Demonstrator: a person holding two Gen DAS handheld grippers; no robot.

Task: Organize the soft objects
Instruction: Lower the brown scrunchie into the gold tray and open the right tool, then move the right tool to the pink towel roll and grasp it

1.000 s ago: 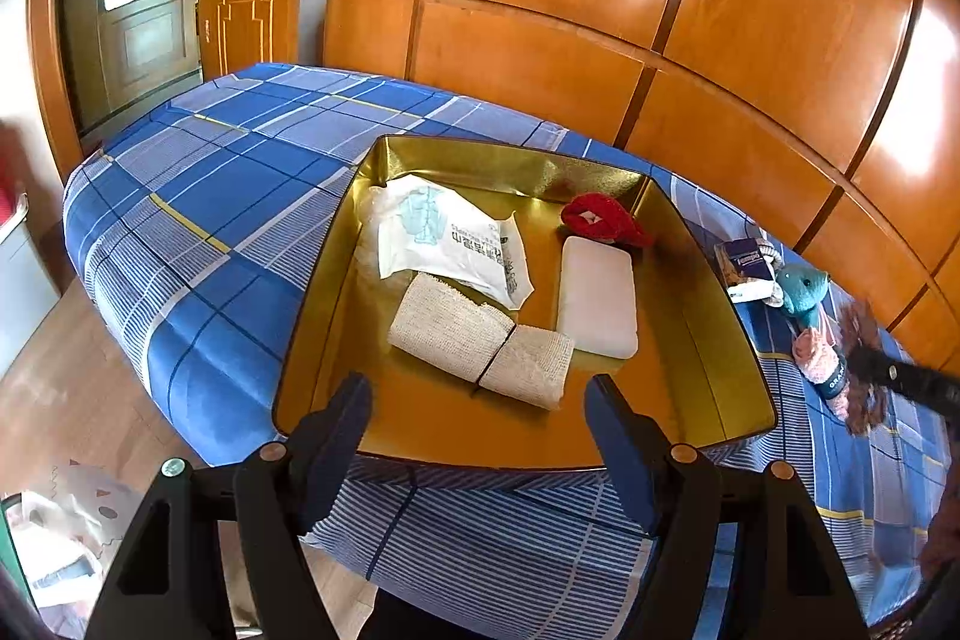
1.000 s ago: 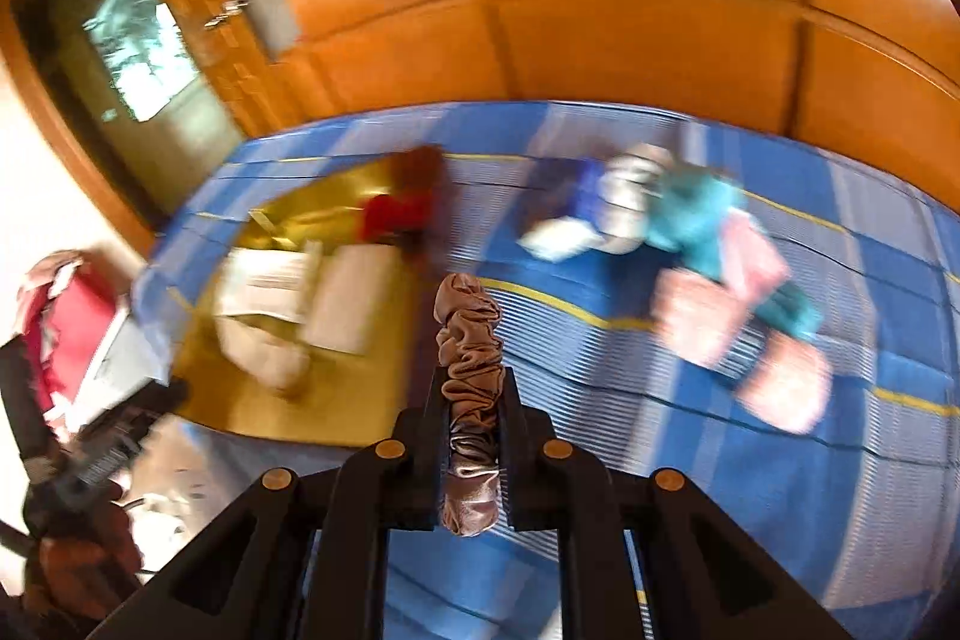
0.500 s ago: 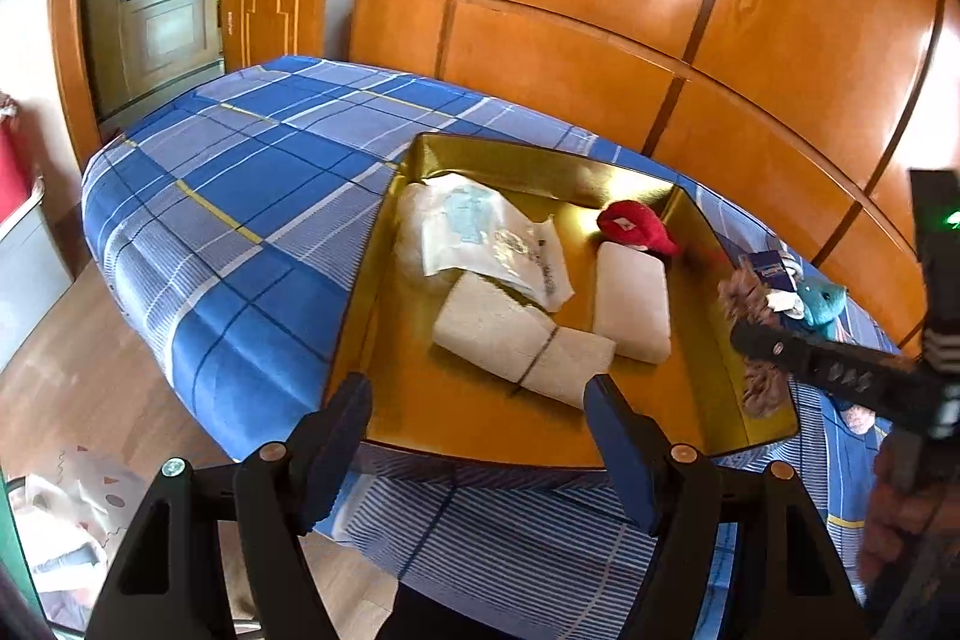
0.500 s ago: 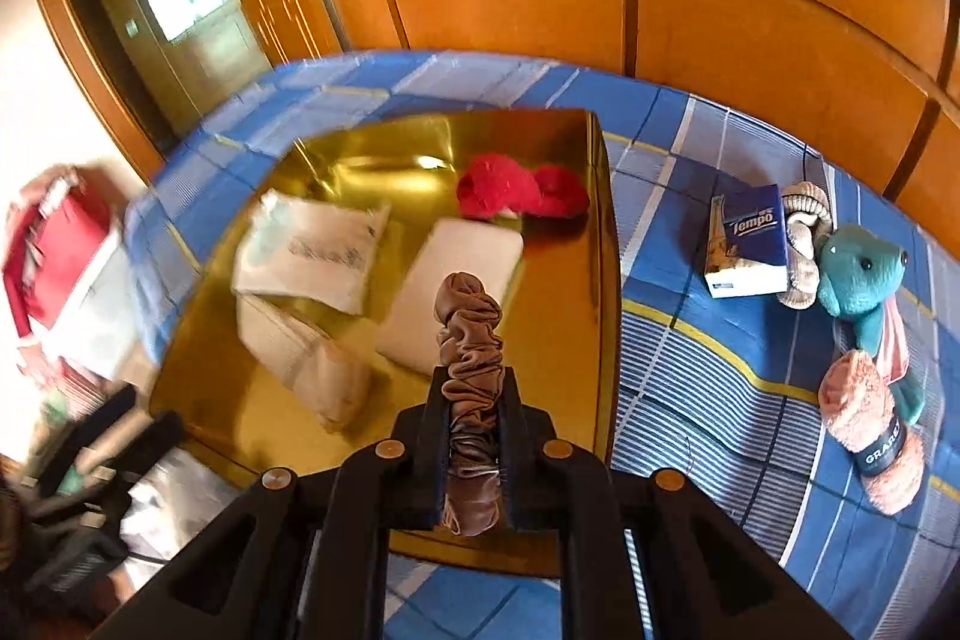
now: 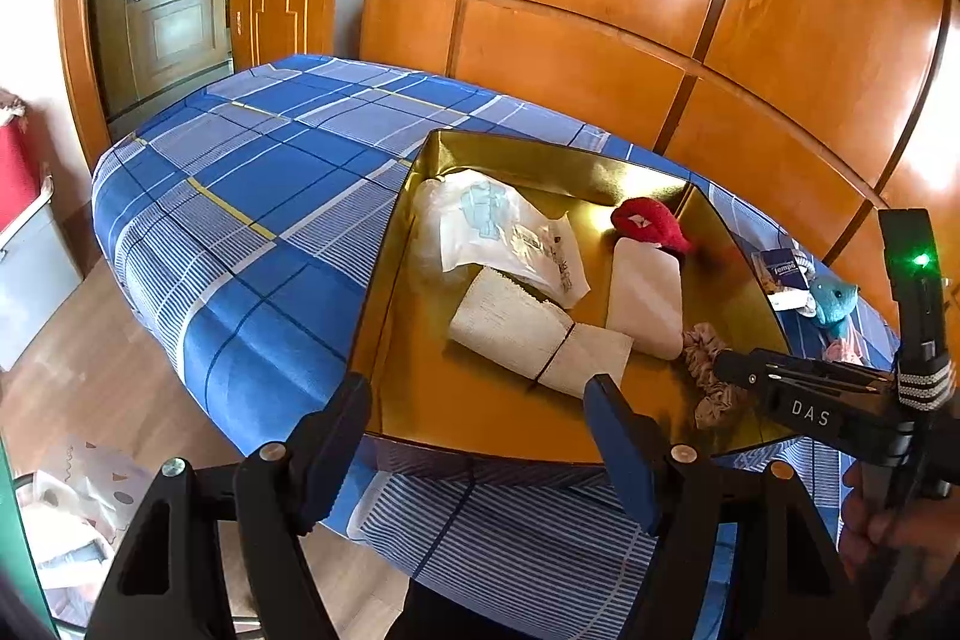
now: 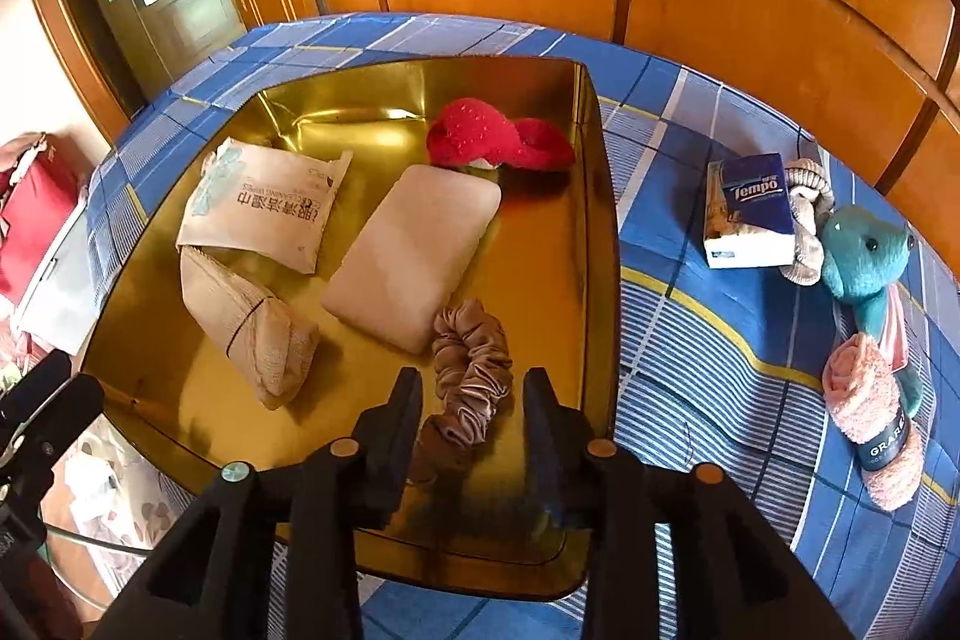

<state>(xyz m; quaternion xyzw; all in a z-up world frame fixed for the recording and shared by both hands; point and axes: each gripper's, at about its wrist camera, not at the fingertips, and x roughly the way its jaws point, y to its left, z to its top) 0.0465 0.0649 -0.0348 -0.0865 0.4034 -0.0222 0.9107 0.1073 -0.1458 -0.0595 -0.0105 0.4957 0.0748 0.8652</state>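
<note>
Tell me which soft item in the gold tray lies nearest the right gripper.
The brown scrunchie, lying between the open fingers of the right gripper, beside the pale pad; the others lie farther back in the tray.

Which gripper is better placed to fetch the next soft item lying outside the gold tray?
Right. The right gripper, jaws open, has released the taupe satin scrunchie in the gold metal tray, beside the teal plush bear and pink fuzzy sock. The left gripper sits farther away.
</note>
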